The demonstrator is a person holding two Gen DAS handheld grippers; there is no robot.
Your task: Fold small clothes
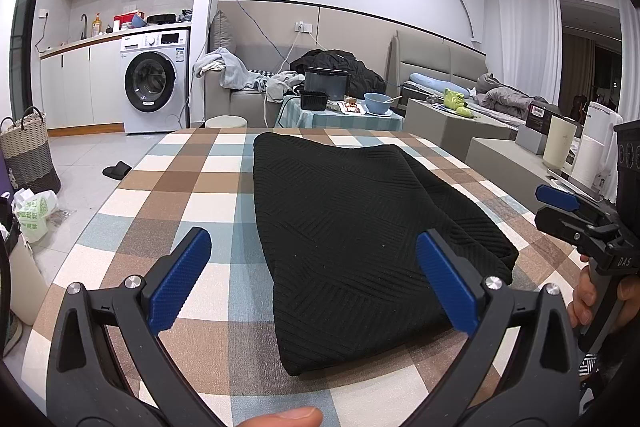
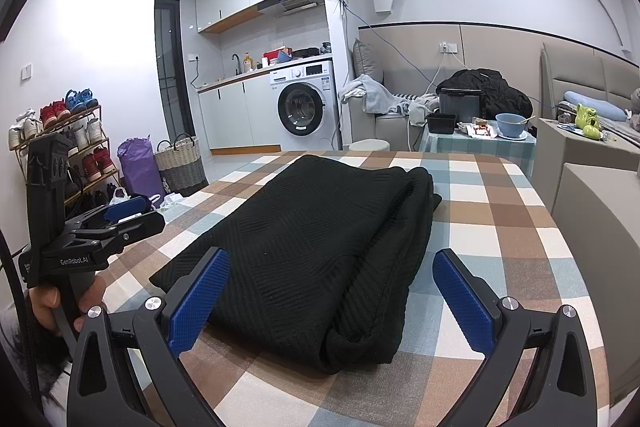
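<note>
black knit garment (image 1: 360,239) folded on checked tablecloth (image 1: 192,187); left gripper (image 1: 312,283), right gripper (image 2: 330,291) both spread, empty, poised near hem, likely for next fold.

The folded garment (image 1: 360,227) is black all over, its knit ribbed in fine lines that change direction in bands. The cloth (image 1: 192,187) covering the counter is a check of brown, tan, cream and pale blue-grey squares. Both grippers have black frames and bright blue, finely textured pads (image 1: 180,279). The washing machine (image 1: 154,79) is white with a black door ring. The basket (image 1: 28,151) is beige above and dark grey below. A pale blue bowl (image 1: 378,103) sits on a small table with a teal-and-white checked cloth (image 1: 352,121). The bag (image 2: 138,169) by the shoe rack is purple.
</note>
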